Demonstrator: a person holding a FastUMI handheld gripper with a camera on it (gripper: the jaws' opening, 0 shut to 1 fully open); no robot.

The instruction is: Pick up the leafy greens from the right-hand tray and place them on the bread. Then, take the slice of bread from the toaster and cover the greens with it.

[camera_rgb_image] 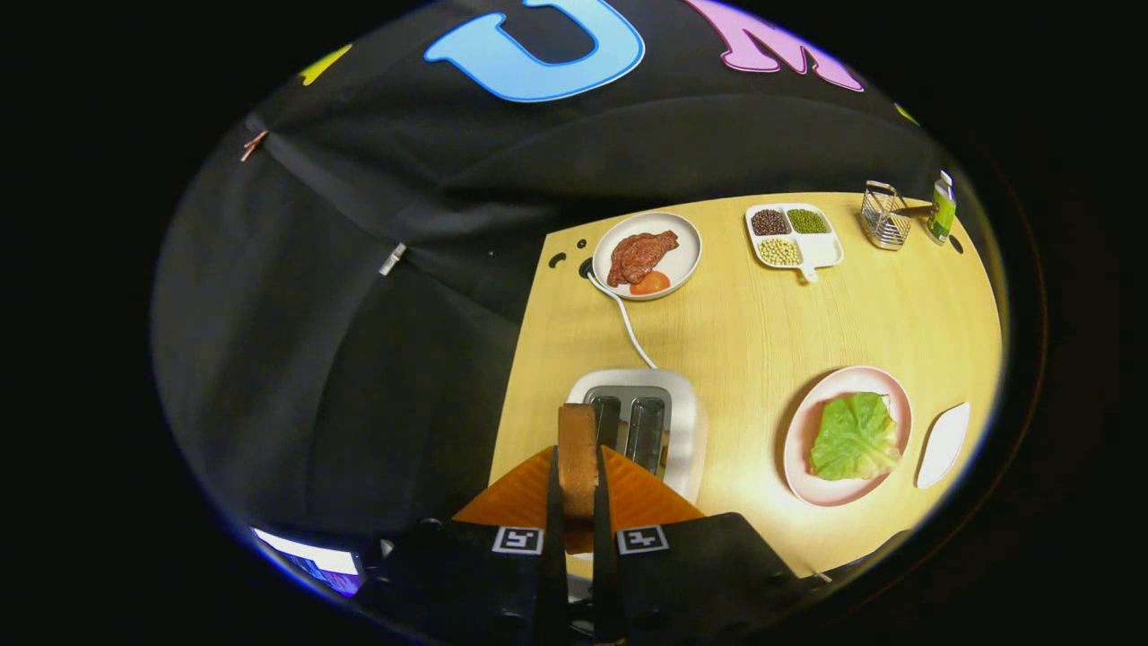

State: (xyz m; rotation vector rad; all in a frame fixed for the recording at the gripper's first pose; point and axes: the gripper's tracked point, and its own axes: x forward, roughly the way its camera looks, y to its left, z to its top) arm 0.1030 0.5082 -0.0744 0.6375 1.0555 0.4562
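Observation:
My gripper (pixel 577 467) is shut on a slice of bread (pixel 578 453), held on edge between the orange fingers (pixel 516 498) and lifted clear above the white toaster (pixel 686 422), whose two slots stand just ahead. To the right of the toaster lies a pink plate (pixel 803 431) with a green leaf (pixel 855 437) spread on top of another bread slice, a corner of which peeks out from under the leaf. An empty white tray (pixel 942 444) lies beside the plate, further right.
The toaster's white cord (pixel 623 323) runs to the table's far left corner. Beyond it sits a white plate (pixel 683 260) with meat and a tomato slice. A divided dish of beans (pixel 821 248), a wire holder (pixel 883 215) and a small bottle (pixel 941 208) line the far edge.

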